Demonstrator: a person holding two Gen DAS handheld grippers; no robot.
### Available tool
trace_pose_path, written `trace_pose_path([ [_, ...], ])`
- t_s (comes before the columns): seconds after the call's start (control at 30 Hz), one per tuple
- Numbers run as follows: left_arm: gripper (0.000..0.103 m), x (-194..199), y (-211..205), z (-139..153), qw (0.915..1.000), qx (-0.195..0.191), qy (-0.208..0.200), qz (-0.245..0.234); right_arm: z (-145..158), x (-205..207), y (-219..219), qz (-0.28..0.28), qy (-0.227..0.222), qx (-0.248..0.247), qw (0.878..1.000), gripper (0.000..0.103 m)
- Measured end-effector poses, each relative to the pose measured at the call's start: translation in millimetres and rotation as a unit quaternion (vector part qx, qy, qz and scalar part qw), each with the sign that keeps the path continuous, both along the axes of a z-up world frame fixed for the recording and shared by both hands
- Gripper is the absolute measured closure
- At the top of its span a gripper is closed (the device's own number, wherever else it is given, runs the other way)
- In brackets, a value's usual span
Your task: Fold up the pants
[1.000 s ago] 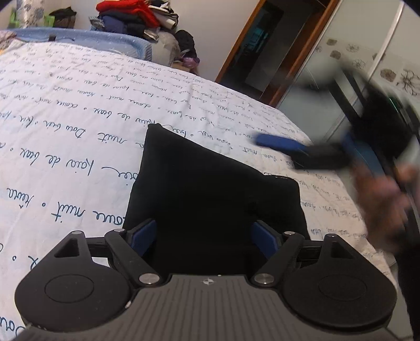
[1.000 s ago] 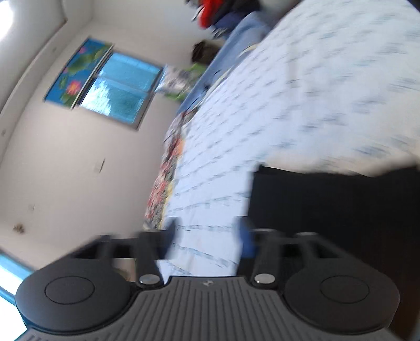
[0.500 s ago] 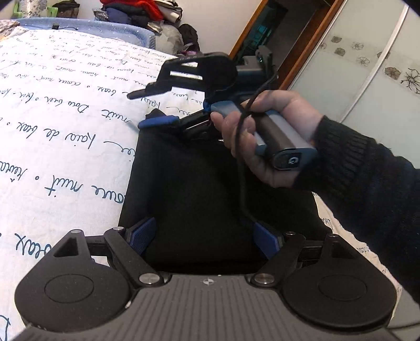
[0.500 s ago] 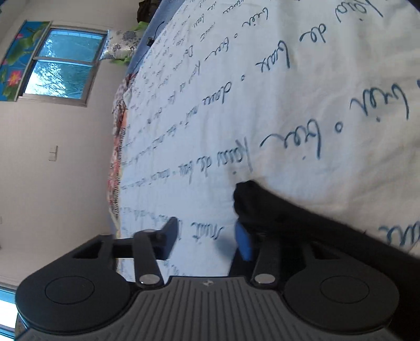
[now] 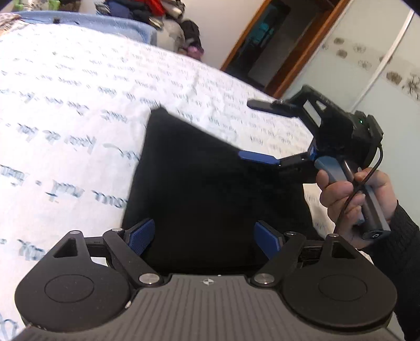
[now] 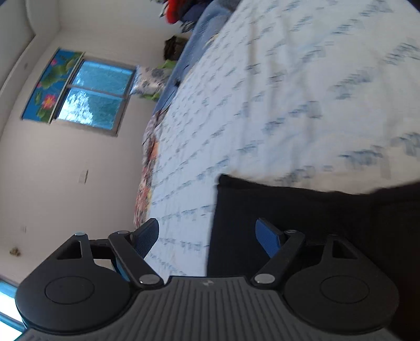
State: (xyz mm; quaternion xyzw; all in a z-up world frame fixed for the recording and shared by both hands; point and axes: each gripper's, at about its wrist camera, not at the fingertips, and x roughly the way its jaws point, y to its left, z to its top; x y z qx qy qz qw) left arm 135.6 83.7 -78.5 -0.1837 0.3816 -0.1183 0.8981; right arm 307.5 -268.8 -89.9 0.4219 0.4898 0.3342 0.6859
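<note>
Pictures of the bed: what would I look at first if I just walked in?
Probably the black pants, folded into a dark block in the middle of the white bedspread covered in blue handwriting. Next, the right gripper, held in a hand at the right, its blue-padded jaws open above the pants' far right edge. Far off, a red and dark pile of clothes sits beyond the bed.

Bed [image 5: 78, 110], as I see it from both wrist cameras: white cover printed with blue handwriting. Lying directly on it, black pants [image 5: 210, 188], folded into a flat block. Beyond the pants, along the bed's far edge, a light blue blanket [image 5: 86, 22].
</note>
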Motion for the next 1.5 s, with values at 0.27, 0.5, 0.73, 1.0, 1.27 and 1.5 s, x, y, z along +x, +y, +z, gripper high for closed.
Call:
trace_pose_path([
  [0.27, 0.017, -4.8, -1.5, 16.6, 0.9999, 0.005, -0.005, 0.011, 23.5, -37.9, -35.8, -0.058, -0.053, 0.042, 0.996, 0.036],
  [0.5, 0.016, 21.3, -24.5, 5.3, 0.9996, 0.017, 0.019, -0.01, -3.7, -96.5, -30.8, -0.045, -0.021, -0.012, 0.999, 0.021],
  [0.73, 0.015, 15.5, -31.0, -1.1, 0.999, 0.042, 0.002, -0.016, -6.4, -122.3, -62.6, -0.106, -0.016, 0.012, 0.994, 0.03],
  [1.0, 0.014, 8.7, -42.0, 2.6, 0.9983, 0.057, 0.004, -0.014, 42.6, -143.3, -37.0, -0.079, -0.111, -0.099, 0.986, 0.018],
  [1.27, 0.01, 5.3, -39.8, 8.4, 0.9982, 0.055, -0.018, -0.015, 22.3, -152.0, -60.3, -0.121, -0.08, -0.1, 0.984, 0.018],
  [1.5, 0.009, 7.4, -40.7, 14.1, 0.9966, 0.077, -0.029, -0.003, -7.0, -149.1, -83.9, -0.14, 0.024, 0.017, 0.99, 0.018],
])
